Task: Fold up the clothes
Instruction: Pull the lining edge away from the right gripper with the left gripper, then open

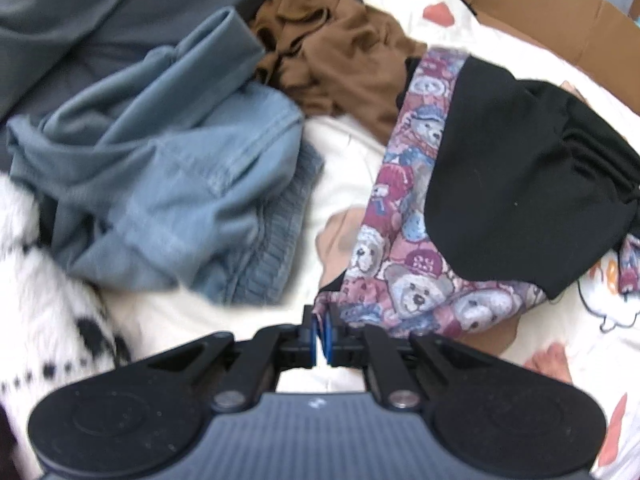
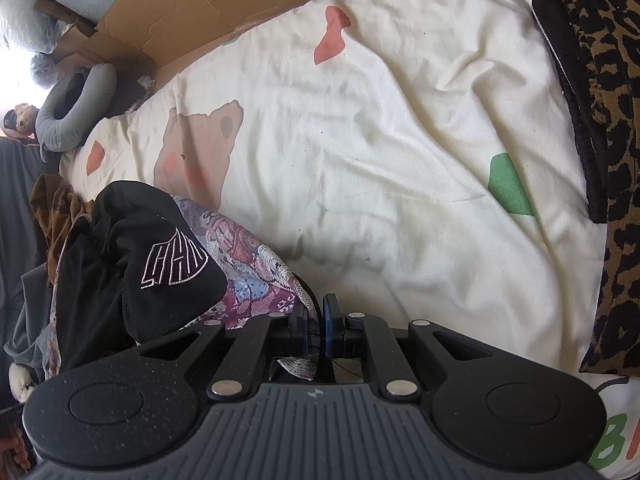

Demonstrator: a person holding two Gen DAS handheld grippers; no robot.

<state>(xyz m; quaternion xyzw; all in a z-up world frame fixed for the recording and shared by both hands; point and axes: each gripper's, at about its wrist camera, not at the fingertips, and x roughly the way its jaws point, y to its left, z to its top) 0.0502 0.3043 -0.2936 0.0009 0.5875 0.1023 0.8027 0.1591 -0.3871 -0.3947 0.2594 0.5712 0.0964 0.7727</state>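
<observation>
Teddy-bear-print woven garment with black lining lies rumpled on the cream bed quilt, pinched at its edges by left claw and right claw. Beside it: blue denim, brown top.

jeans left of bear-print garment, both on duvet

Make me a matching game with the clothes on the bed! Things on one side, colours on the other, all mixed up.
Things:
1. crumpled shirt
2. jeans
3. blanket at the bed's edge
4. cloth in the left gripper

Colours:
A. leopard spots
B. teddy bear print
C. brown
D. light blue

Pairs: 1-C, 2-D, 3-A, 4-B
</observation>
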